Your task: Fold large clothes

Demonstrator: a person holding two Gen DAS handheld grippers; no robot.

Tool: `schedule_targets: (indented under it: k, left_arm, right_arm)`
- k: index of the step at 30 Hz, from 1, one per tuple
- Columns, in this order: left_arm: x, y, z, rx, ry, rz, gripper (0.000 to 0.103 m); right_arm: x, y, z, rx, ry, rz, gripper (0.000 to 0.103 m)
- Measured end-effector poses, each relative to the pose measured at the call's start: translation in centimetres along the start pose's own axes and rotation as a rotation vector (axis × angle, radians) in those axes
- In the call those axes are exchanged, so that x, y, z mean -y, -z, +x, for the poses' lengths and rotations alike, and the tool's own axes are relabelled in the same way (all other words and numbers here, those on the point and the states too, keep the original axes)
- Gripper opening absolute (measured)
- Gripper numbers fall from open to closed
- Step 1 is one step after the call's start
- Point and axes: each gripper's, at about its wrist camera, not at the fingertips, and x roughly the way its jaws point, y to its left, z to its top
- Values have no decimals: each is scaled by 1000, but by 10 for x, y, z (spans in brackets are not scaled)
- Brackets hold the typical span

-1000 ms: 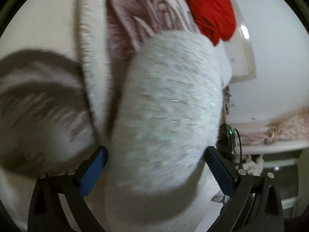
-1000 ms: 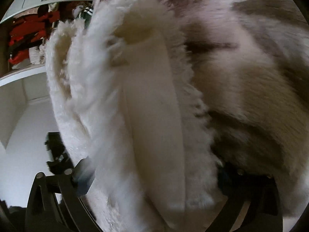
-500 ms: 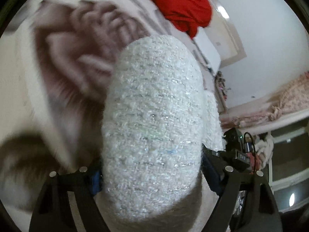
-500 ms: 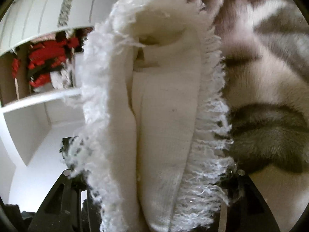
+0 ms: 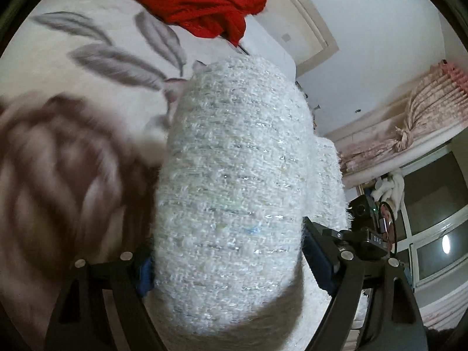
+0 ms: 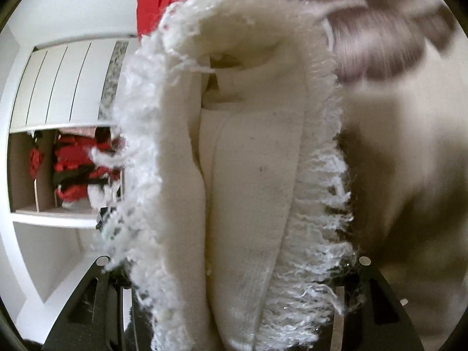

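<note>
So in the left wrist view, off to the left of the left tongs (image 5: 228, 266) there's a flowery blanket (image 5: 96, 93), cream with grey leaves and a big brownish bloom that's all blurred. Right between the fingers is the white garment (image 5: 234, 193), a fat bulge of nubbly, sparkly knit, and the blue pads (image 5: 317, 259) are pressed into both sides of it, so the left tongs are clamped on the garment. Above the bulge there's a red cloth (image 5: 204, 3) lying on the blanket. To the right of the tongs you get a pink curtain (image 5: 424, 117) tied up in a knot, and a window (image 5: 435, 234) below it. Over in the right wrist view, left of the right tongs (image 6: 234, 263) is a shelf (image 6: 61, 172) full of red stuff, too blurry to say what. Between the fingers it's the garment (image 6: 251, 175) again, this time showing its smooth cream inside with shaggy white fringe down both edges. The fringe covers the fingertips, but the fabric is bunched tight in there, so these tongs are gripping it too. Right of them is more blanket (image 6: 409, 146), blurred.
</note>
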Motion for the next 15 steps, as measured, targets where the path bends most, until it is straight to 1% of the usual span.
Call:
schedule_targets:
  k: [3, 5, 6, 7, 9, 10, 11, 12, 13, 14, 15]
  left_arm:
    - [-17, -37, 52, -44, 13, 11, 82]
    - [-28, -46, 74, -80, 9, 17, 82]
    - [-33, -53, 90, -102, -2, 19, 82]
    - [-38, -54, 93, -112, -3, 25, 82]
    - [-42, -55, 101, -150, 19, 47, 83]
    - [-41, -52, 99, -162, 15, 62, 84]
    - [-39, -48, 96, -177, 9, 79, 85]
    - [-36, -45, 92, -190, 6, 76, 85]
    - [-33, -42, 88, -197, -1, 69, 85]
    - [-28, -40, 85, -202, -15, 63, 85]
    - [-20, -39, 80, -201, -46, 66, 85]
  right_arm:
    - [22, -42, 5, 37, 22, 16, 56]
    - [46, -66, 9, 46, 43, 44, 56]
    - [54, -72, 12, 48, 52, 57, 56]
    - [64, -77, 14, 44, 53, 69, 56]
    - [79, -82, 17, 29, 47, 71, 56]
    - [81, -78, 13, 18, 45, 66, 56]
    - [82, -79, 16, 8, 49, 66, 59]
    - [86, -83, 9, 0, 66, 72, 65]
    - [83, -100, 9, -1, 93, 83, 69]
    - [80, -98, 4, 3, 130, 92, 72]
    - [73, -92, -2, 18, 177, 90, 73]
